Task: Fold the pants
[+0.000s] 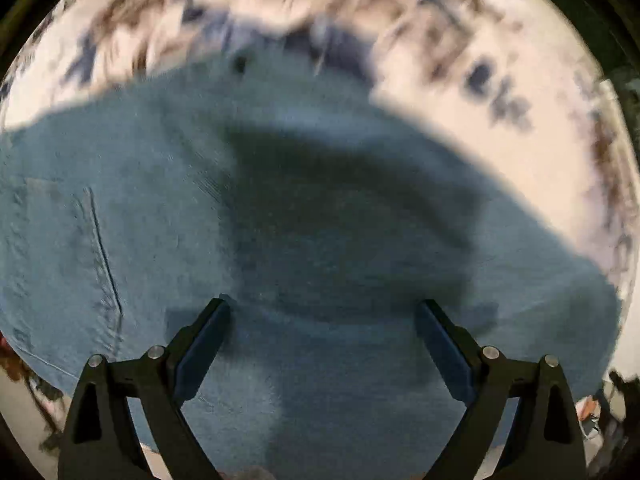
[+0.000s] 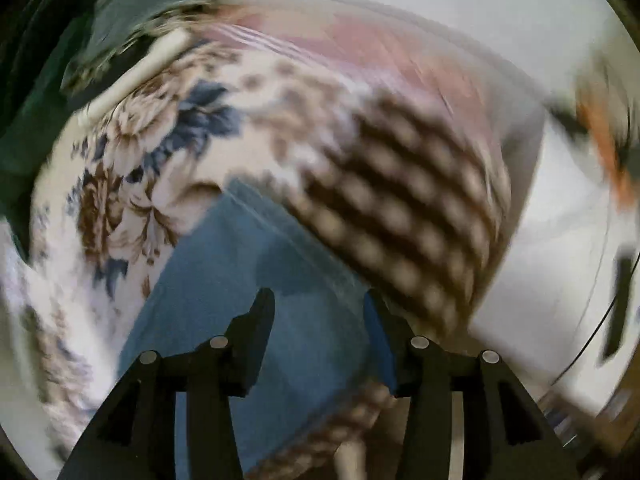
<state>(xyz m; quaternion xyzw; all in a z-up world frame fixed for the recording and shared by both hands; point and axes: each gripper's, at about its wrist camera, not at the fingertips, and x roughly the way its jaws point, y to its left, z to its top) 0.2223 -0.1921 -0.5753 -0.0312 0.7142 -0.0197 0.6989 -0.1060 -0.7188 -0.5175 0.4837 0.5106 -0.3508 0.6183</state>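
The blue pants (image 1: 160,208) lie spread on a floral bedsheet (image 1: 460,60) and fill most of the left wrist view; a pocket seam shows at the left. My left gripper (image 1: 322,312) is open and empty just above the cloth, casting a dark shadow on it. In the blurred right wrist view a folded end of the pants (image 2: 224,280) lies on the floral bedsheet (image 2: 128,168). My right gripper (image 2: 318,300) is open and empty above that end of the pants.
A brown checkered patch of bedding (image 2: 408,208) lies right of the pants. A dark green cloth (image 2: 132,4) and a white bar (image 2: 136,72) sit at the far left. A white wall (image 2: 560,264) stands to the right.
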